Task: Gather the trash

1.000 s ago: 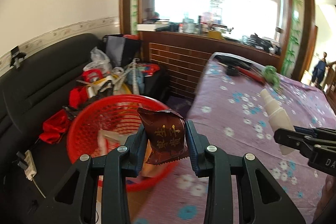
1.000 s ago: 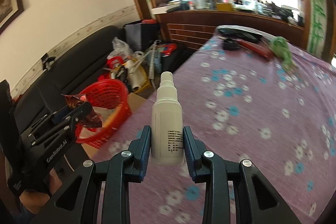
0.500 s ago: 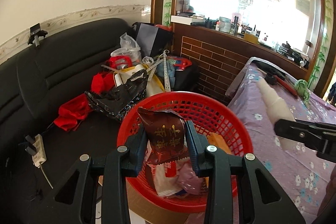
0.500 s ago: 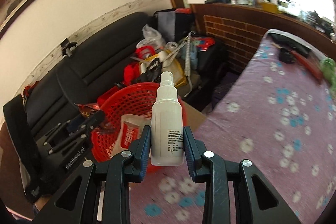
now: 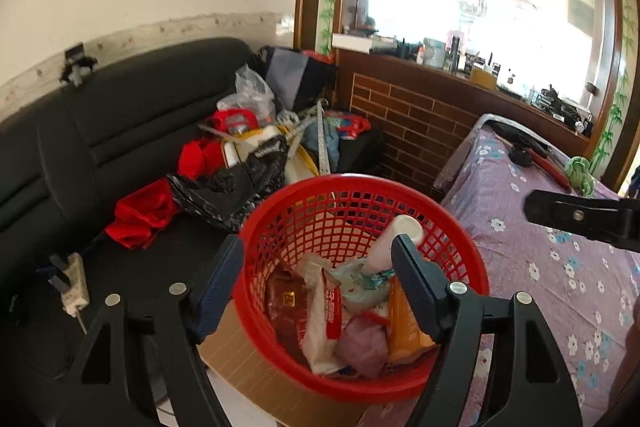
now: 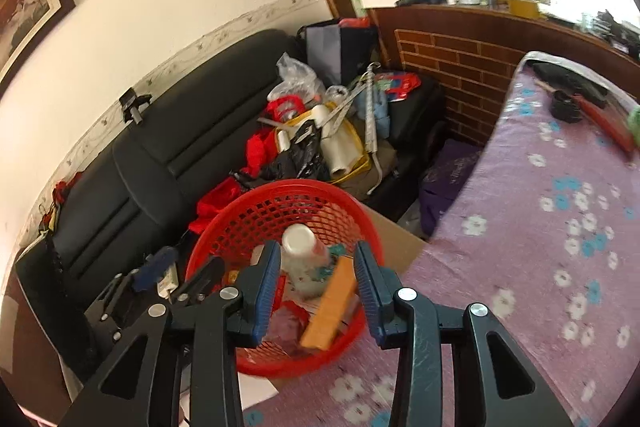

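left gripper tilted down, gaping over red basket

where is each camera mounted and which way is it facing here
Left wrist: on the left gripper, looking forward and down into the red basket; its own open fingers and the right gripper's tip show.
Right wrist: on the right gripper, looking down at that basket from the flowered cloth side; its open fingers and the left gripper at lower left show.
Shared: basket with the white bottle inside, black sofa, cloth.
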Tool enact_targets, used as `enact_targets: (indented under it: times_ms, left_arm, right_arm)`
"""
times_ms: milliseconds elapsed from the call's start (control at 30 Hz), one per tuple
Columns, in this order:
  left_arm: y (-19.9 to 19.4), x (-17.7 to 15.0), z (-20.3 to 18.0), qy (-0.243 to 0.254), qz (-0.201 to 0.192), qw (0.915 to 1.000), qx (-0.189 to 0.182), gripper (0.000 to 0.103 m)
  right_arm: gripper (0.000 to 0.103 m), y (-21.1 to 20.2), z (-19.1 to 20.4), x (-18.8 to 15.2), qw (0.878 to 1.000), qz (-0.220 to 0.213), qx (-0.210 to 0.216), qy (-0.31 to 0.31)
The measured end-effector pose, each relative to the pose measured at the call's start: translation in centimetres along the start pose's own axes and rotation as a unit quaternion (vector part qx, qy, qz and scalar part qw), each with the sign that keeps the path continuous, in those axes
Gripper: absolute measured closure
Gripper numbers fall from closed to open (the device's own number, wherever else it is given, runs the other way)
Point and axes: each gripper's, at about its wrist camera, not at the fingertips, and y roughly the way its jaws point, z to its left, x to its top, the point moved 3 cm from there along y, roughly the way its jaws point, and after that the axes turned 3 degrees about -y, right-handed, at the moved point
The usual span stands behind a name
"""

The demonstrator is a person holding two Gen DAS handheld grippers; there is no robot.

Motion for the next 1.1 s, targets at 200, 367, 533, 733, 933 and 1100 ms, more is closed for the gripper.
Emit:
enact_targets:
  times_ms: [200, 367, 533, 733, 933, 1100]
  left_arm:
    - [-4.8, -1.8, -2.1, 0.027, -0.049, 0.9981, 0.024, 0.000]
    - [-7.2, -3.7, -4.2, 0.046, -0.059, 0.9961, 0.048, 0.000]
    - [-8.5, -5.9, -6.3, 0.064, -0.046, 0.9950, 0.061, 0.000]
    - [-10.2, -8.5, -8.5, 0.100, -0.057, 0.9870, 0.112, 0.000]
    - [-11.3, -9.8, -9.7, 0.105, -0.041, 0.9902, 0.083, 0.000]
    - [-12.2, -10.1, -10.3, 0.104, -0.052, 0.9912, 0.062, 0.000]
  right_arm:
    - [0.026, -4.7, -1.2, -3.7, 0.995, -0.026, -0.090, -0.023]
    - [0.018, -8.5, -2.2, -7.6, 0.990, -0.037, -0.132, -0.035]
    - [0.010, -12.3, -2.7, -10.7, 0.981, -0.064, -0.174, -0.053]
    - [0.003, -15.9, -3.2, -14.0, 0.968, -0.083, -0.224, -0.079]
    - [0.003, -17.5, -3.8, -16.4, 0.965, -0.085, -0.234, -0.080]
    - [0.002, -18.2, -4.4, -17.3, 0.964, -0.089, -0.240, -0.078]
